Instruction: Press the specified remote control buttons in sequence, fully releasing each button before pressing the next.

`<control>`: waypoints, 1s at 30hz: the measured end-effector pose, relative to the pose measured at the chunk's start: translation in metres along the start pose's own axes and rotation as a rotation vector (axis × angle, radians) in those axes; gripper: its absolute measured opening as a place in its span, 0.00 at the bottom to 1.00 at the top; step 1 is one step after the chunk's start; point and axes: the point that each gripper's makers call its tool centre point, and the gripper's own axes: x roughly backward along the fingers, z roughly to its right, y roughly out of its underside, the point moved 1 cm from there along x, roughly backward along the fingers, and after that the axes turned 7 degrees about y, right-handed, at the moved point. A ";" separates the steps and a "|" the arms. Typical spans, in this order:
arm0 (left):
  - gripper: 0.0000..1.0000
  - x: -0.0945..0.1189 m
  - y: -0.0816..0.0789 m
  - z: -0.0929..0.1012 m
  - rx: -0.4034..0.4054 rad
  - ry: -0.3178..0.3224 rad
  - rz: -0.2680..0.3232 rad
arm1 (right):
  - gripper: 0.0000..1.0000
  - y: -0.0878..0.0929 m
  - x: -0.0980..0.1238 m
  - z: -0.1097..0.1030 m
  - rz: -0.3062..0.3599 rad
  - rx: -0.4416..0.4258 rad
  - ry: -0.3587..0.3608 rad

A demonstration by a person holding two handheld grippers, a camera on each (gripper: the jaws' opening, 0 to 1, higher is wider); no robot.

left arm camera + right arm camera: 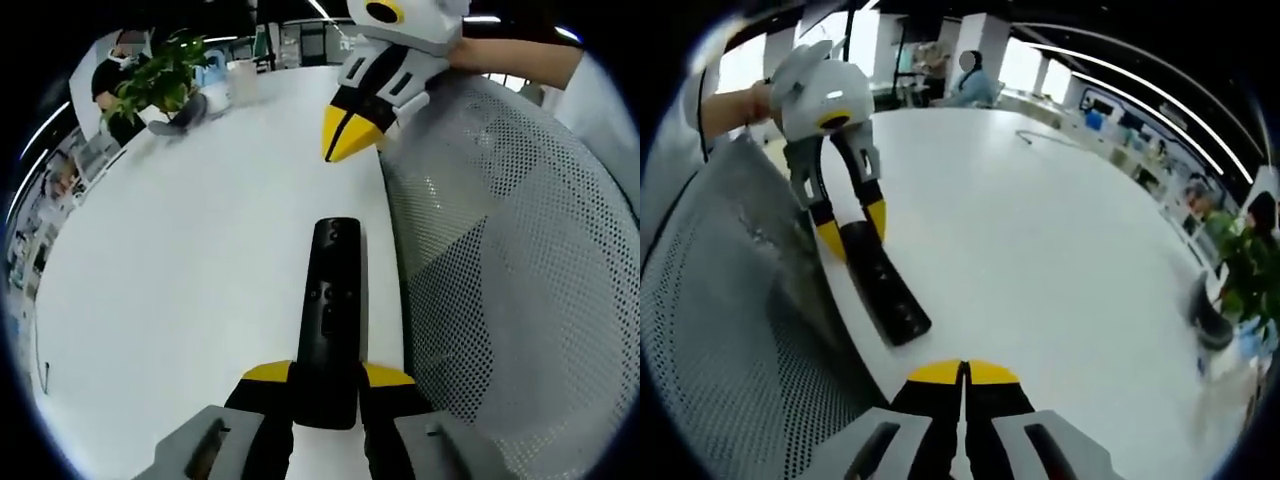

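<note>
A long black remote control [330, 290] lies lengthwise over the white table [200, 250], near its right edge. My left gripper [328, 375] is shut on the remote's near end, with its yellow-tipped jaws on either side. My right gripper [348, 135] hangs beyond the remote's far end, apart from it, its yellow tips pressed together. In the right gripper view, that gripper [962, 372] shows its jaws shut with nothing between them. Ahead of it the remote [890, 290] sticks out from the left gripper [853, 232], which a hand holds.
A grey mesh chair back [500, 300] [720, 330] stands right against the table edge beside the remote. A potted plant [160, 80] [1245, 270] sits at the far side. A thin cable [1040, 138] lies far across the table, and a person [970, 85] sits beyond it.
</note>
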 end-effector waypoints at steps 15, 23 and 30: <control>0.24 0.000 -0.001 0.004 0.000 0.003 0.159 | 0.00 -0.001 0.000 -0.001 0.006 -0.017 -0.013; 0.25 0.001 -0.004 0.005 -0.016 0.013 0.211 | 0.00 -0.001 0.000 -0.002 0.006 -0.017 -0.019; 0.25 0.001 -0.002 0.006 -0.040 0.033 0.212 | 0.00 -0.004 0.000 -0.007 0.019 -0.031 -0.053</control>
